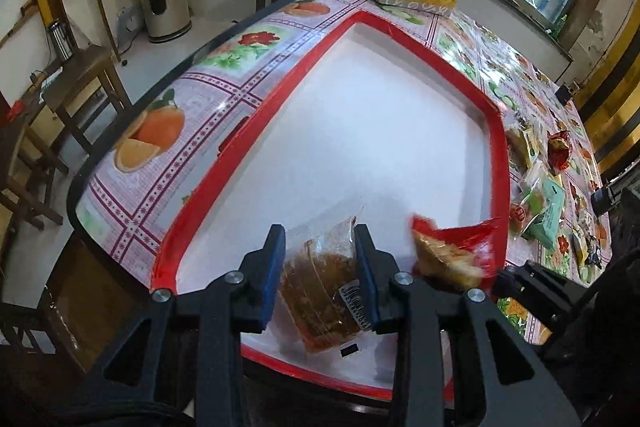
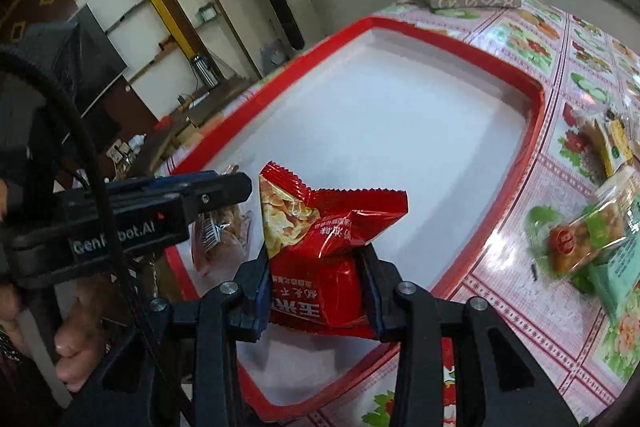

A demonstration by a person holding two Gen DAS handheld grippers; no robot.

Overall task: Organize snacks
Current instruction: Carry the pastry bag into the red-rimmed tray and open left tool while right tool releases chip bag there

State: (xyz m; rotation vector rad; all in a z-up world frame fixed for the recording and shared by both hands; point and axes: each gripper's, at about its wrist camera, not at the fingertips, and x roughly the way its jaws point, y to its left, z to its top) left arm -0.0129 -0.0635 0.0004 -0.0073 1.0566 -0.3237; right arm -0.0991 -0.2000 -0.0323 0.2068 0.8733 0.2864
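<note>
A clear-wrapped brown pastry (image 1: 324,291) is pinched between the blue pads of the left tongs (image 1: 320,275), and a red chip packet (image 2: 328,247) is pinched in the right tongs (image 2: 318,291). Both are held low over the near corner of the red-rimmed white tray (image 1: 496,147), whose open floor stretches straight ahead of both tongs; whether either packet touches that floor cannot be told.

The pastry's long axis runs along the fingers of the left tongs, pointing forward into the tray. The red packet stands upright from the right tongs, its crimped top leaning ahead and to the left. The left tongs are seen just to the left of the right tongs, close beside them, so the releases are judged to need some sideways spacing. The remaining snacks (image 2: 588,227) lie on the surface to the right of the right tongs, outside the tray rim, so the right tongs are the nearer for those.
</note>
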